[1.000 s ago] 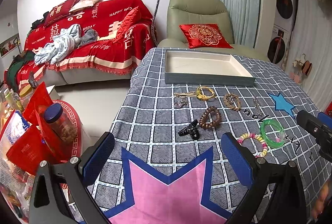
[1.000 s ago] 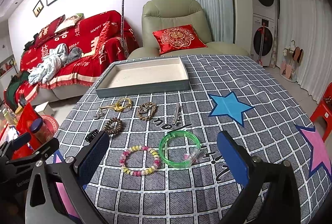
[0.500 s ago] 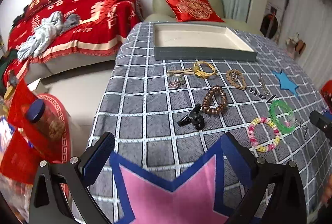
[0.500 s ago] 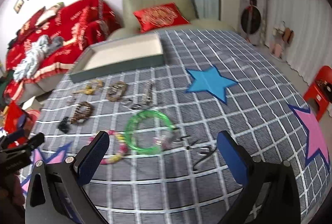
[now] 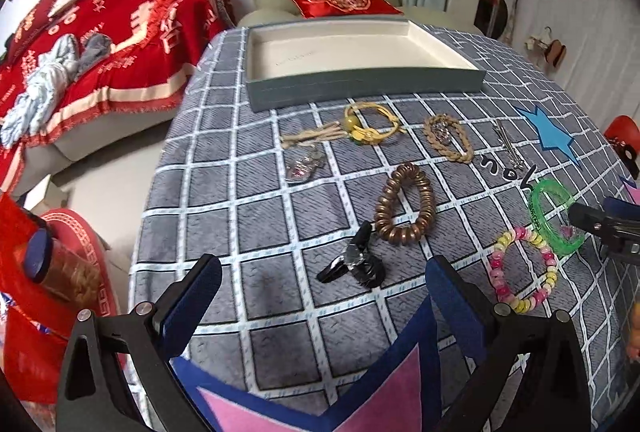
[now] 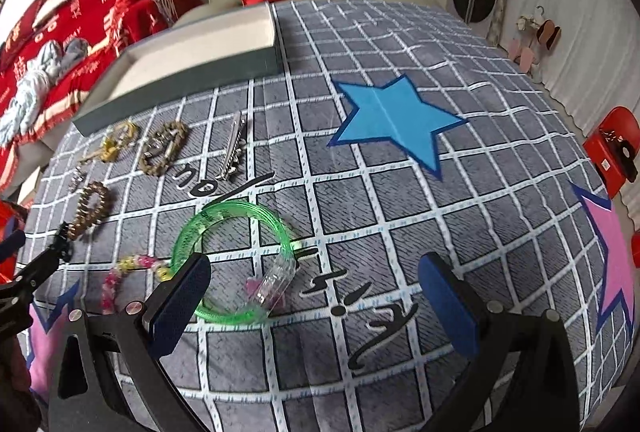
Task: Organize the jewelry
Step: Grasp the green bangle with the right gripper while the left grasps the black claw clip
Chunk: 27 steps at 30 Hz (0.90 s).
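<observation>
Jewelry lies on the checked cloth in front of a shallow grey tray (image 5: 360, 88) with a cream inside, also in the right wrist view (image 6: 180, 72). My left gripper (image 5: 320, 296) is open and empty, just short of a black hair claw (image 5: 352, 264) and a brown coil bracelet (image 5: 404, 208). My right gripper (image 6: 316, 296) is open and empty, its left finger beside a green bangle (image 6: 236, 256) with a clear clip. A pink-yellow bead bracelet (image 5: 524, 272) lies between both grippers.
Nearer the tray lie a yellow cord bracelet (image 5: 372, 124), a tan bead bracelet (image 5: 448, 138), a silver hair clip (image 5: 506, 144) and a small clear charm (image 5: 302, 166). The table edge drops at left to red bags (image 5: 36, 272). A sofa and armchair stand behind.
Both grippers have moved forward and down toward the table. The left one has closed in on the hair claw, the right one on the green bangle. Both stay open.
</observation>
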Each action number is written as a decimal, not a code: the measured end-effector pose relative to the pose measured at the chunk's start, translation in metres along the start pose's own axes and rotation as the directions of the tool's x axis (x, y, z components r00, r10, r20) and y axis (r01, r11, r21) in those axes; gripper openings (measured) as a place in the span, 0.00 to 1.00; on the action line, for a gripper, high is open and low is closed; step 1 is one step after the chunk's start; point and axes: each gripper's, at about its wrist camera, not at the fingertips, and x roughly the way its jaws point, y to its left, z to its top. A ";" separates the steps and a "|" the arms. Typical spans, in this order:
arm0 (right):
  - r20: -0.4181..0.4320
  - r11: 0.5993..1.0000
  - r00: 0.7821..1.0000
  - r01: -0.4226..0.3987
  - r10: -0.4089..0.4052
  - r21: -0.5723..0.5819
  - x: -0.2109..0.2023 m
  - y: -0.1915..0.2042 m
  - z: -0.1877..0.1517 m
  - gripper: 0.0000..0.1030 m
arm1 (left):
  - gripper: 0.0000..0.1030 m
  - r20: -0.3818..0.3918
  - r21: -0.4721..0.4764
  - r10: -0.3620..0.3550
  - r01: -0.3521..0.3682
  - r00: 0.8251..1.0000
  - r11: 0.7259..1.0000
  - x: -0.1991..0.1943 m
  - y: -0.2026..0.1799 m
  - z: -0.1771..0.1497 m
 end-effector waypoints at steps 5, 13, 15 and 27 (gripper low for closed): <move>-0.045 1.000 0.999 0.007 -0.007 -0.014 0.013 0.002 0.002 0.86 | 0.81 -0.046 0.013 -0.035 0.035 0.998 0.999 0.012 -0.003 0.002; -0.043 0.999 0.999 -0.010 0.008 -0.051 0.009 0.011 0.003 0.17 | 0.53 -0.044 0.035 -0.093 0.094 0.995 0.995 0.014 -0.009 0.003; -0.045 0.999 0.999 -0.016 0.014 -0.048 0.009 0.011 0.004 0.14 | 0.53 -0.043 0.010 -0.114 0.114 0.993 0.993 0.012 -0.005 0.003; -0.003 0.990 0.991 -0.136 0.136 0.025 -0.008 -0.002 0.021 0.14 | 0.53 0.034 -0.050 -0.115 0.116 0.993 0.992 -0.022 0.016 0.024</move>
